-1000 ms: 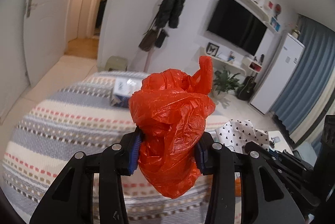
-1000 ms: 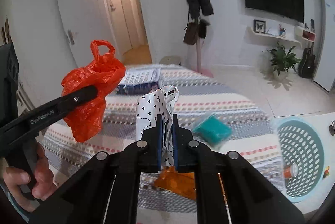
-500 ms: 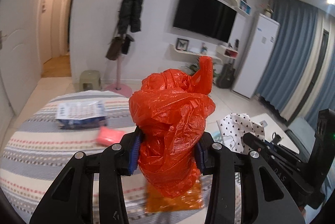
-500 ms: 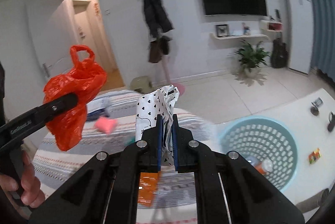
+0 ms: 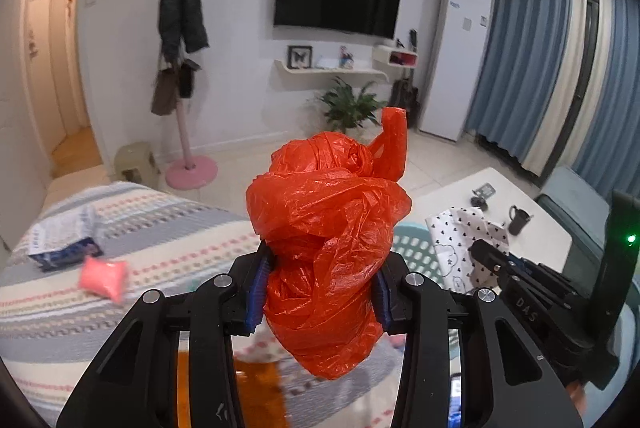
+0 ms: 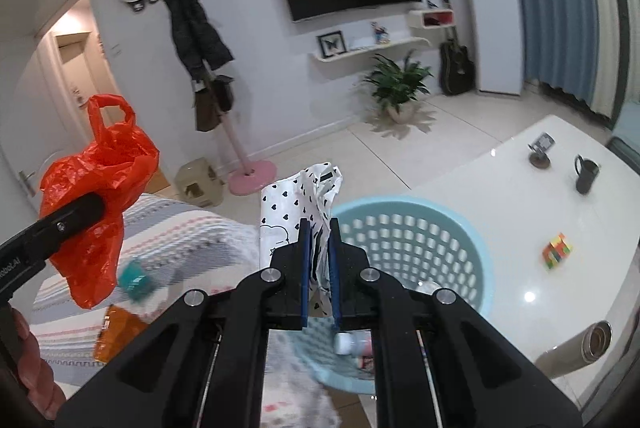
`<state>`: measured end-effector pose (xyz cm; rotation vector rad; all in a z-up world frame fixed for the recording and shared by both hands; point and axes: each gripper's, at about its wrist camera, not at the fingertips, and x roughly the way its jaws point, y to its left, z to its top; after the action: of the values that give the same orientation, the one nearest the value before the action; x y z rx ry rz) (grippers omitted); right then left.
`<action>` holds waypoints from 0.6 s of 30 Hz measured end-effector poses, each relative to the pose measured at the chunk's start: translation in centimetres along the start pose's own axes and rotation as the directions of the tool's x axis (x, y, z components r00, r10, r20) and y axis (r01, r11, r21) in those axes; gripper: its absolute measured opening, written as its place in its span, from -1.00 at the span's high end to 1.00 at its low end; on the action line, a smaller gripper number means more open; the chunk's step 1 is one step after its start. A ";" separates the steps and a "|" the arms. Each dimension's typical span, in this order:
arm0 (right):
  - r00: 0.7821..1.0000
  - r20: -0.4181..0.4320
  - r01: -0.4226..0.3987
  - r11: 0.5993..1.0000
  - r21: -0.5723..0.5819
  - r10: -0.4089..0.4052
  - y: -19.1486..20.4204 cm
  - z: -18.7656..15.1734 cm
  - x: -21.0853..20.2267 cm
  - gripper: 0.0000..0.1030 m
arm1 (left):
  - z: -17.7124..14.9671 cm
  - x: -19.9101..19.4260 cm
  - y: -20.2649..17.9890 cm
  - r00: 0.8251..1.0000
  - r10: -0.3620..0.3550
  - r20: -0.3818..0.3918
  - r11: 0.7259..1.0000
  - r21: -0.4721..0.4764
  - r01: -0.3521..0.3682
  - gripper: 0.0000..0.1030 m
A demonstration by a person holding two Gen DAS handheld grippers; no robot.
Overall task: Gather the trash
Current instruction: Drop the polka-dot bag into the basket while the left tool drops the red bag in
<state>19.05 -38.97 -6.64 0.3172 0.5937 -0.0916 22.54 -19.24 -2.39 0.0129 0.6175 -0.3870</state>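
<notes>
Open-topped blue basket (image 6: 416, 228) unobstructed, white table (image 6: 520, 196) just beside.

Left gripper (image 5: 320, 292) points forward and slightly down, its blue-padded jaws part-way apart and pressing on either side of a crumpled orange plastic bag (image 5: 328, 248) that bulges above and below them. In the right wrist view its black finger shows side-on at the left edge, with the person's hand (image 6: 28, 368) wrapped round the handle at the bottom left corner. Right gripper (image 6: 319, 268) angles down too, jaws drawn nearly together, pinching a white heart-print bag (image 6: 296, 200) that stands up out of them. Both grippers sit side by side, well apart, facing the same way.
</notes>
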 end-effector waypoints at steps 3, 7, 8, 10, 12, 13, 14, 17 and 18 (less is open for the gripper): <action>0.999 -0.025 0.024 0.999 0.028 -0.023 -1.9 -0.4 1.1 0.87 | -0.2 1.7 -1.1 1.000 -0.011 -0.027 1.000 0.024 0.011 0.22; 0.996 -0.079 0.052 0.996 0.066 -0.047 -4.3 -1.4 3.2 0.87 | -0.7 4.5 -2.5 0.994 -0.052 -0.095 0.998 0.031 0.055 0.22; 0.995 -0.090 0.058 0.996 0.073 -0.051 -4.8 -1.6 3.7 0.87 | -0.9 5.1 -2.6 0.992 -0.062 -0.113 0.997 0.027 0.065 0.22; 0.992 -0.116 0.066 0.994 0.086 -0.056 -5.7 -2.3 4.5 0.87 | -1.4 6.6 -2.7 0.981 -0.104 -0.163 0.994 0.008 0.106 0.22; 0.988 -0.139 0.074 0.993 0.095 -0.060 -6.3 -2.9 5.3 0.87 | -2.0 8.3 -2.5 0.951 -0.206 -0.230 0.979 -0.051 0.199 0.22; 0.987 -0.147 0.078 0.992 0.097 -0.063 -6.5 -3.0 5.6 0.87 | -2.3 8.8 -2.3 0.945 -0.220 -0.241 0.975 -0.066 0.211 0.22; 0.985 -0.156 0.084 0.991 0.101 -0.068 -6.9 -3.2 5.9 0.87 | -2.5 9.4 -2.3 0.941 -0.224 -0.252 0.974 -0.072 0.213 0.22; 0.981 -0.179 0.101 0.987 0.122 -0.078 -8.0 -3.8 6.7 0.87 | -3.2 10.8 -2.6 0.927 -0.242 -0.286 0.970 -0.082 0.228 0.21; 0.978 -0.192 0.104 0.985 0.134 -0.077 -8.4 -3.9 7.0 0.87 | -3.4 11.1 -2.8 0.924 -0.247 -0.293 0.969 -0.084 0.232 0.18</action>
<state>21.23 -45.59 -15.89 0.4417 0.7894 -0.1949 27.95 -25.29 -11.14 -0.0507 0.9352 -0.6148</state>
